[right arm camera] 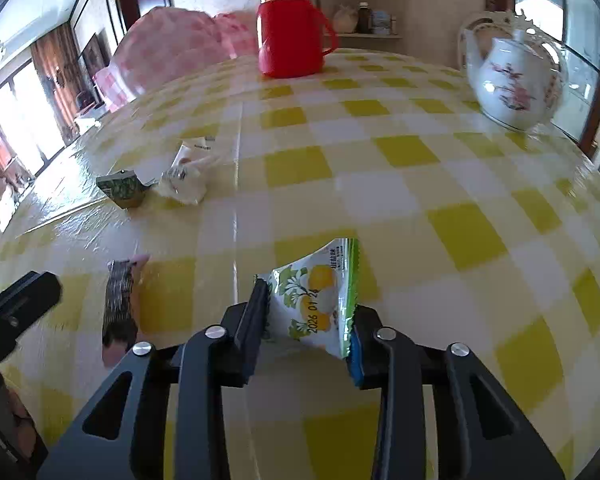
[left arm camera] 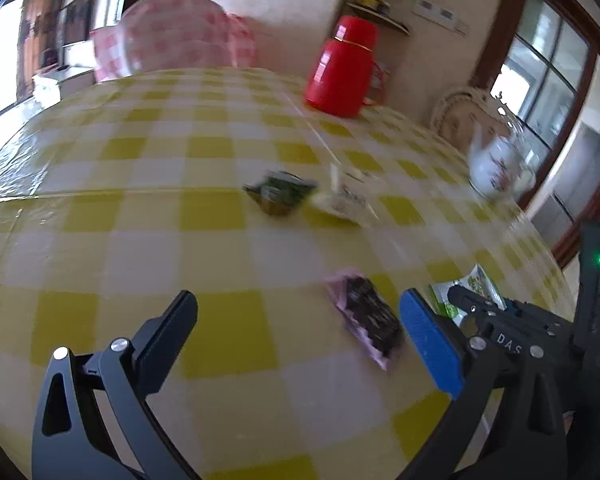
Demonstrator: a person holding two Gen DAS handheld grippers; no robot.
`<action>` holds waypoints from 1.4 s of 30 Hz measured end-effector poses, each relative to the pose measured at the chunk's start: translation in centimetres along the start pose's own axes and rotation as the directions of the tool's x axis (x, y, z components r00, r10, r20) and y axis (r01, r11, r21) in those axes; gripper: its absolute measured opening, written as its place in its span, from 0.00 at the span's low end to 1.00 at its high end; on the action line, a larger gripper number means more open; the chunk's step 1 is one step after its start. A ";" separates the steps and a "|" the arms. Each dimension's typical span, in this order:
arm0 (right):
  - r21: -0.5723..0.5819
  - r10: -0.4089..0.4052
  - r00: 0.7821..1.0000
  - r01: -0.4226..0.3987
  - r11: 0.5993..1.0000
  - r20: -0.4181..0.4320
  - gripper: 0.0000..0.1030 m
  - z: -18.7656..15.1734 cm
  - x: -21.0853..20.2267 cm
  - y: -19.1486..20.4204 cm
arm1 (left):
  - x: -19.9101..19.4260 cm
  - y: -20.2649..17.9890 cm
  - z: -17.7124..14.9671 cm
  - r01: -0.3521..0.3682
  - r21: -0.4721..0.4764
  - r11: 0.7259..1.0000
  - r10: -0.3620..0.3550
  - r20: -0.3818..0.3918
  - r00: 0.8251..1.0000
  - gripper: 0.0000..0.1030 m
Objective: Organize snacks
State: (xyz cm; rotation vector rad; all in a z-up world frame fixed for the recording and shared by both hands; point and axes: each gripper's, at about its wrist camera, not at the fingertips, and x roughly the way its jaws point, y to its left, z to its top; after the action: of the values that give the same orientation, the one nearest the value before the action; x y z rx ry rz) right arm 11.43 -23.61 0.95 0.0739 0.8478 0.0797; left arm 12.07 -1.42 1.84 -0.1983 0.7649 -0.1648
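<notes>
A green and white snack packet (right arm camera: pixel 320 296) printed with yellow fruit sits between the fingers of my right gripper (right arm camera: pixel 308 304), which is shut on it just above the yellow checked tablecloth (right arm camera: pixel 420 184). My left gripper (left arm camera: pixel 300 312) is open and low over the cloth. A pink-edged dark packet (left arm camera: pixel 364 320) lies between its fingers, close to the blue pad (left arm camera: pixel 428 344), untouched. That packet (right arm camera: pixel 120 304) also shows in the right wrist view. Further back lie a dark green packet (left arm camera: pixel 278 194) and a white packet (left arm camera: pixel 344 200), side by side.
A red thermos jug (left arm camera: pixel 340 68) stands at the back of the table. A white flowered teapot (right arm camera: pixel 516 80) stands at the back right near the edge. A pink checked mesh cover (left arm camera: pixel 172 36) sits at the back left. The table edge curves off on the right.
</notes>
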 end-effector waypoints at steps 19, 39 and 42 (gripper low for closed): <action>0.142 0.072 0.994 -0.083 0.986 0.079 0.30 -2.4 -6.9 -4.4 | 5.2 -8.0 -1.0 -0.083 0.149 0.985 0.103 -0.130 0.986 0.22; 0.134 0.103 0.990 -0.116 0.984 0.100 0.30 -4.0 -7.0 -2.3 | -3.1 -6.8 -3.5 -0.028 0.125 0.992 0.025 0.025 0.999 0.21; 0.103 0.112 0.987 -0.124 0.987 0.114 0.30 -5.3 -8.1 -0.9 | -5.0 -6.6 -4.1 -0.032 0.129 0.991 0.023 0.074 0.997 0.21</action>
State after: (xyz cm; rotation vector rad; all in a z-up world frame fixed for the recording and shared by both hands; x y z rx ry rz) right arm 2.10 -25.09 3.42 0.2302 0.7385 0.1387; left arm 5.14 -7.21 3.92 -0.0694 0.6824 -0.1798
